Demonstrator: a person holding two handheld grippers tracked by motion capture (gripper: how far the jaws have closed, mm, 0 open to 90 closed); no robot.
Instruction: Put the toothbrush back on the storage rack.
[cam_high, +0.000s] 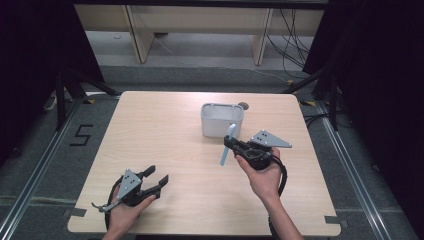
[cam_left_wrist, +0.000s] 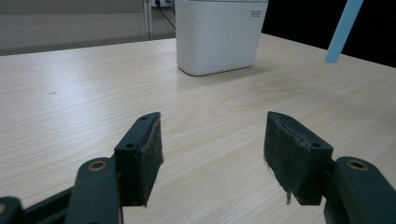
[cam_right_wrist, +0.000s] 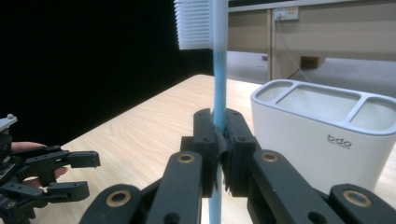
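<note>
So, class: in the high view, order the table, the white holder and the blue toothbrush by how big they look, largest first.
1. Table, far the largest.
2. White holder.
3. Blue toothbrush, a thin stick clamped in the right tongs; it looks about as long as the holder is wide, but covers much less area.

Overhead view faces forward; both close tongs views share the holder (cam_left_wrist: 218, 35).
</note>
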